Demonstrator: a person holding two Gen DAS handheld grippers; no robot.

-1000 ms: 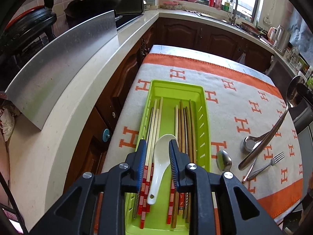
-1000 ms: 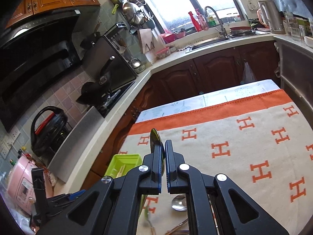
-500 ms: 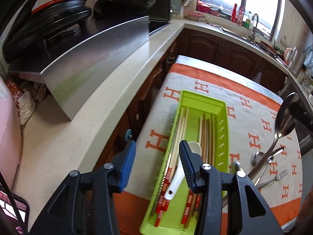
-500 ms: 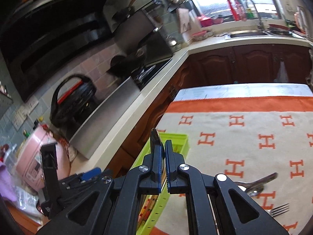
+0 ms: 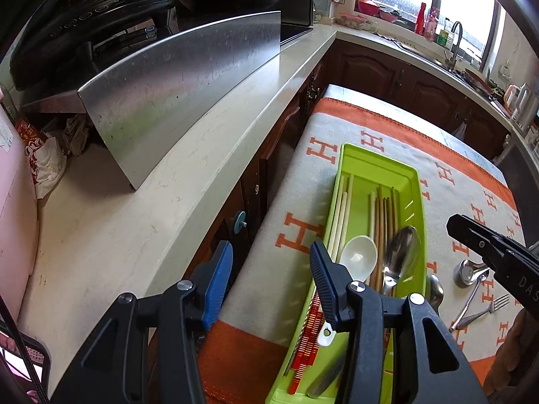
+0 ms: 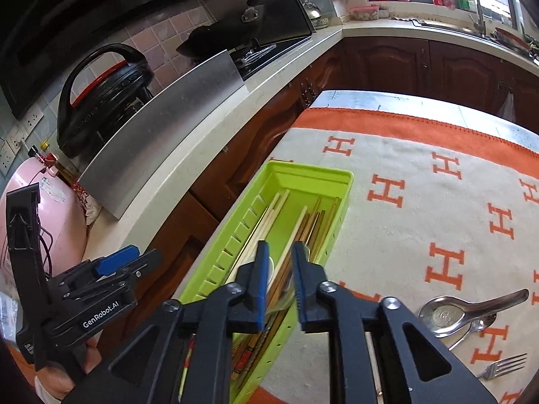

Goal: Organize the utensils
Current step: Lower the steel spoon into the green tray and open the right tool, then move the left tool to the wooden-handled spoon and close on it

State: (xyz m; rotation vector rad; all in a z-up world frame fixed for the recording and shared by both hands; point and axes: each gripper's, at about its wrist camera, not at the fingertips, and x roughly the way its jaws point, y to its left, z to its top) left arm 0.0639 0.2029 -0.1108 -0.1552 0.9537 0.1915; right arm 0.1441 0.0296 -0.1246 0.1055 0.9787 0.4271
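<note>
While both grippers [image 5: 269, 276] [image 6: 279, 281] are gaping empty, the spoon [image 5: 401, 256] is settling lower right in the tray [image 5: 377, 165], best left flat.

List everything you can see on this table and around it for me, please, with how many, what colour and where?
Tray: one, lime green, on the cloth's left part.
Chopsticks: several, pale and brown wood, lying lengthwise in the tray.
Soup spoon: one, white, in the tray.
Metal spoon: one, silver, in the tray on the brown chopsticks.
Ladle spoon: one, silver, on the cloth right of the tray.
Fork: one, silver, on the cloth near the ladle spoon.
Cloth: one, cream with orange letters, over the table.
Splash guard: one, steel, on the counter.
Left gripper: black with blue pads, open, left of the tray.
Right gripper: black with blue pads, open over the tray.
</note>
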